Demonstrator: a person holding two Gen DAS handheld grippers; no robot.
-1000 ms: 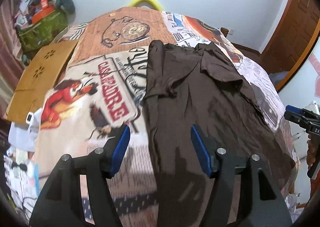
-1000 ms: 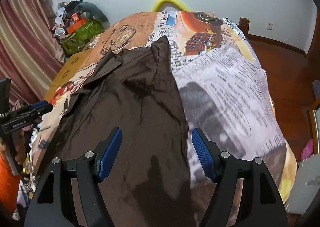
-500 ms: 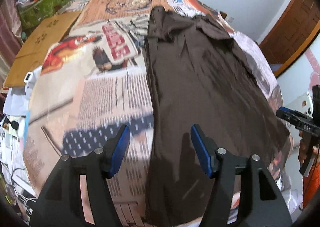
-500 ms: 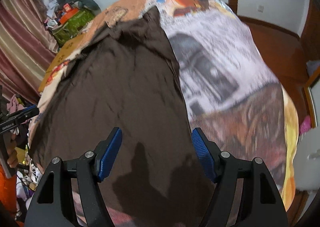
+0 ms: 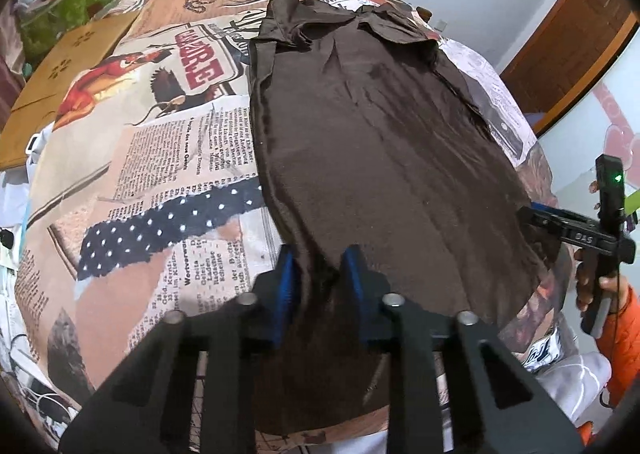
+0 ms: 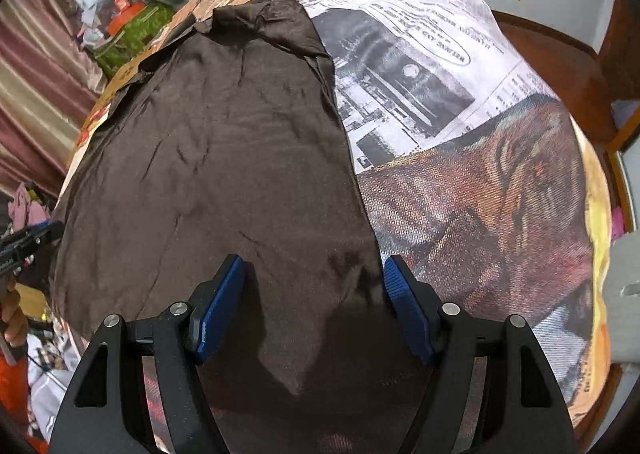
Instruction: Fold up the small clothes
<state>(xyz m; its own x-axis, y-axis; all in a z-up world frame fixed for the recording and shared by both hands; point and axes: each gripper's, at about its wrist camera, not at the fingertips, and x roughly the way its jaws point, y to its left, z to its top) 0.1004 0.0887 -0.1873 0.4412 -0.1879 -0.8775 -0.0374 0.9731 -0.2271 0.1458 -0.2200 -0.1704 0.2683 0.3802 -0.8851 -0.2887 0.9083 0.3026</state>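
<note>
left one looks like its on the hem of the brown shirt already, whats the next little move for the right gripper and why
Probably close the right gripper on the near corner of the brown shirt. Its jaws are closing but the blue pads still stand apart, astride the shirt's right edge over the printed bedspread, while the left gripper, also closing, already pinches bunched hem. Both corners need holding before any fold.
</note>
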